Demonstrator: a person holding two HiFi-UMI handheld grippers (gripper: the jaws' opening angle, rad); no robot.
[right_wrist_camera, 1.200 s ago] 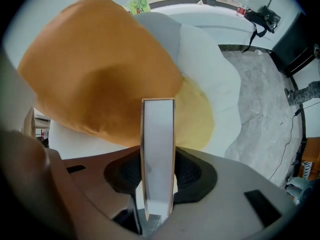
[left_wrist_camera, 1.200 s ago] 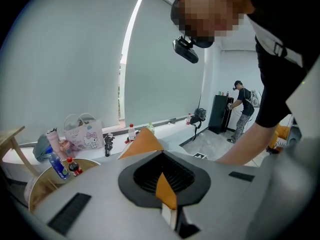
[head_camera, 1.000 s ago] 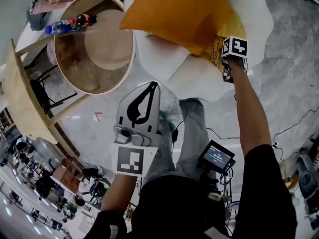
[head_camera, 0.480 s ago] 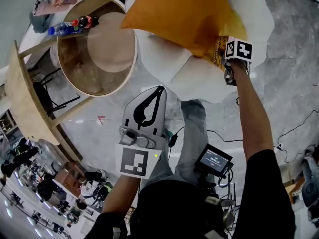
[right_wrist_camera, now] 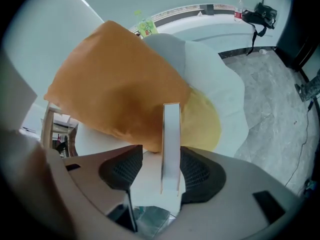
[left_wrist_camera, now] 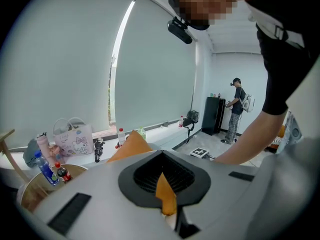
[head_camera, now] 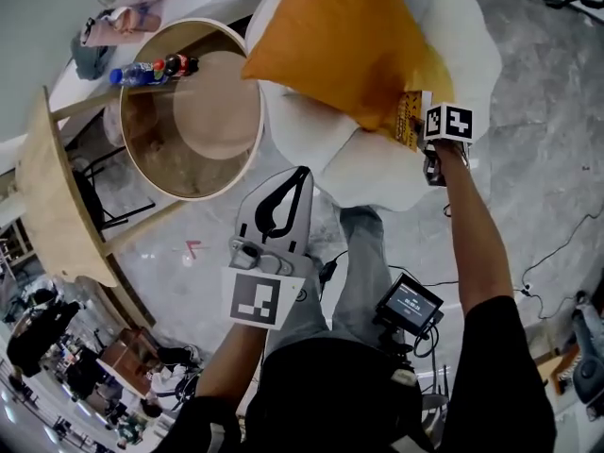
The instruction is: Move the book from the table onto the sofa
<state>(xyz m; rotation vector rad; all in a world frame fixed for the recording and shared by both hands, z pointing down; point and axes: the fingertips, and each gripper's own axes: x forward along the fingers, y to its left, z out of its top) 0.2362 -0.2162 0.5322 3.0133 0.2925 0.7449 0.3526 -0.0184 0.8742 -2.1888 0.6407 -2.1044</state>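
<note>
Grey marble floor (head_camera: 538,92) spreads under everything, and at the left the round wooden table (head_camera: 160,149) carries two bottles (head_camera: 151,68) at its far rim and no book. Next, the left gripper (head_camera: 301,172) hangs over the floor, jaws closed together on nothing. Right of it lies the white sofa (head_camera: 363,173) with an orange cushion (head_camera: 330,45). The book (head_camera: 410,119) stands on edge on the sofa, leaning against that cushion. The right gripper (right_wrist_camera: 159,154) points down over it; its jaws have just been opening and stand apart with the book between them, not clamped. This looks like the release, the task nearly done. The next move calls for drawing the right gripper straight back without nudging the book, which could topple
</note>
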